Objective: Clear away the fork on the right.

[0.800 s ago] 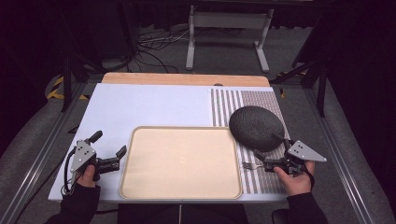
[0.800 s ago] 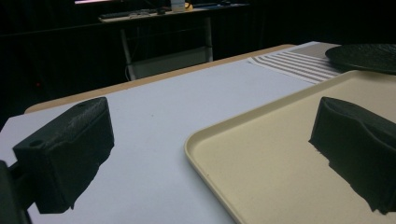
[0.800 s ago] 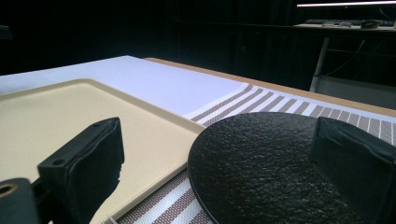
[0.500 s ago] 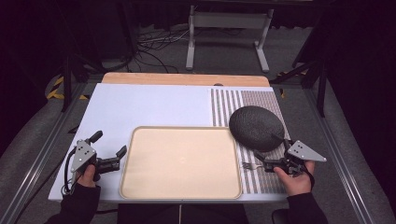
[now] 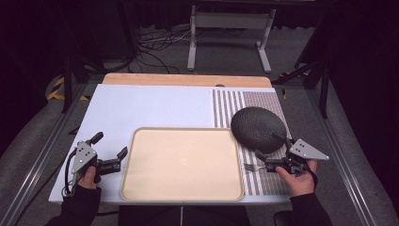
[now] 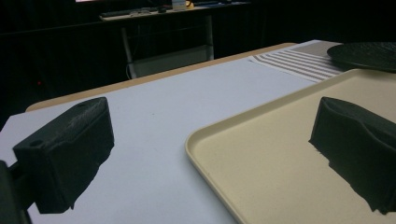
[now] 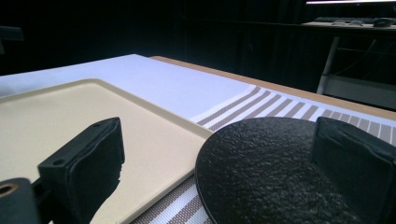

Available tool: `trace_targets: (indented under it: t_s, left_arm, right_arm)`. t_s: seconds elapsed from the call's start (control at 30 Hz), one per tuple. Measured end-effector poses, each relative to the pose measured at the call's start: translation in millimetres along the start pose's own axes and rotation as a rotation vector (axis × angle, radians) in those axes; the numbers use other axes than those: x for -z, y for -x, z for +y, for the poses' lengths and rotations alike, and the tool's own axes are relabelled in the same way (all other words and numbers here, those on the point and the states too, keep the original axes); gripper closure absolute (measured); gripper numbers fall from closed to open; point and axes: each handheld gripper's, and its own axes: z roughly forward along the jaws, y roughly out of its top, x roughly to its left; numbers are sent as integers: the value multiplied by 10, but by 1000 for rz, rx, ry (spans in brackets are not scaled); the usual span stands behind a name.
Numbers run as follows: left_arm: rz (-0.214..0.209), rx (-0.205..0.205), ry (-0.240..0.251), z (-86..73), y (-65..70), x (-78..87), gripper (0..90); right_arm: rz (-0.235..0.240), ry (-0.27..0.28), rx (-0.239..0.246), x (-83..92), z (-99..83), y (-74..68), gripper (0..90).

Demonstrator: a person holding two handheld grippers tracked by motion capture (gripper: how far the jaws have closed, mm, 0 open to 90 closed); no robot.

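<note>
Where the forearms enter at the bottom of the high view, the left gripper (image 5: 113,160) sits lower left, jaws spread with nothing between them, just beside the left rim of the cream tray (image 5: 182,193). Lower right, the right gripper (image 5: 270,150) has its jaws wide apart too — nothing clamped, its tips at the near edge of the dark textured plate (image 5: 258,128). A small fork (image 5: 251,166) lies just left of that gripper on the striped placemat (image 5: 235,101). Plate rests right of center on the stripes — touching the tray's right rim. Beyond, a white table surface (image 5: 155,106).
</note>
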Motion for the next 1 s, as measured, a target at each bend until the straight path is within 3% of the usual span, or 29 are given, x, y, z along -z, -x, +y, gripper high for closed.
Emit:
trace_targets:
  t_s: [0.37, 0.63, 1.0]
  left_arm:
    - [-2, -1, -1, 0, 1, -1, 2]
    - [-2, -2, -1, 0, 4, 1, 2]
    - [-1, -3, 1, 3, 5, 3, 2]
  right_arm:
    - [51, -104, 69, -85, 238, 39, 48]
    - [129, -307, 176, -158, 404, 64, 82]
    - [180, -533, 321, -246, 581, 65, 86]
